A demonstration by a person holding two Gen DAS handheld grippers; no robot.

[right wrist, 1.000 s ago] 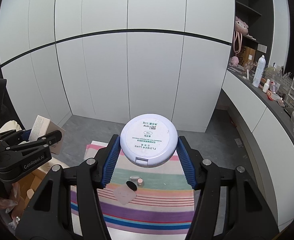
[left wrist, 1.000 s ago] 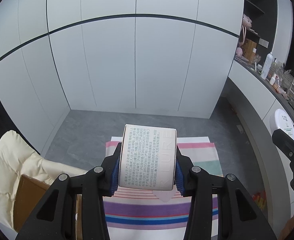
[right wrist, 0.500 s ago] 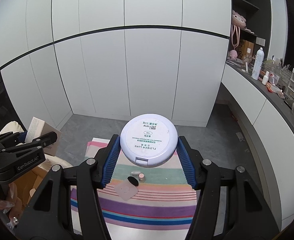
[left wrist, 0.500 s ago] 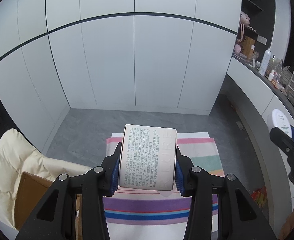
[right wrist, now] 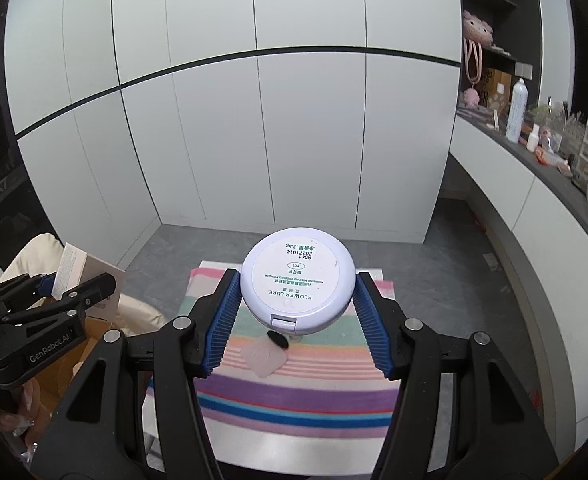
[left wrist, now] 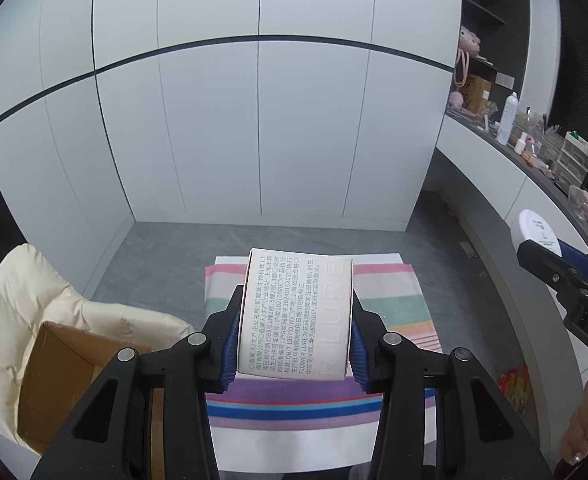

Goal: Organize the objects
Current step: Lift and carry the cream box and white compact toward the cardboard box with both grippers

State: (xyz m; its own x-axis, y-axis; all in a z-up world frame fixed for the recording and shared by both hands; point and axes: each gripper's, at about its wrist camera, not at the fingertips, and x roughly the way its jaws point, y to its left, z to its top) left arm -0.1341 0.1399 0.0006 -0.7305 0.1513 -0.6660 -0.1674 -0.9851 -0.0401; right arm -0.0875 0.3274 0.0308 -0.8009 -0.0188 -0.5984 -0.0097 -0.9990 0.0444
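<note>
My left gripper (left wrist: 296, 300) is shut on a white carton (left wrist: 298, 320) printed with small text, held above a striped cloth (left wrist: 394, 308). My right gripper (right wrist: 298, 276) is shut on a round pale-lilac compact (right wrist: 298, 284), label side up, over the same striped cloth (right wrist: 294, 396). Beneath the compact, a pink translucent pad (right wrist: 263, 358) and a small black oval piece (right wrist: 277, 339) lie on the cloth. The right wrist view shows the left gripper (right wrist: 53, 300) with its carton (right wrist: 69, 270) at the left. The right gripper (left wrist: 566, 276) and compact (left wrist: 534, 228) appear at the right of the left wrist view.
An open cardboard box (left wrist: 73, 360) and a cream padded jacket (left wrist: 25, 300) sit left of the cloth. A curved dark counter (right wrist: 506, 148) at the right carries a spray bottle (right wrist: 516, 110) and several small items. White cabinet doors (left wrist: 253, 120) close off the far side.
Both hands have shifted across while keeping their grips. The striped cloth and the pieces on it now sit a little higher in both views, and more of the cardboard box shows.
</note>
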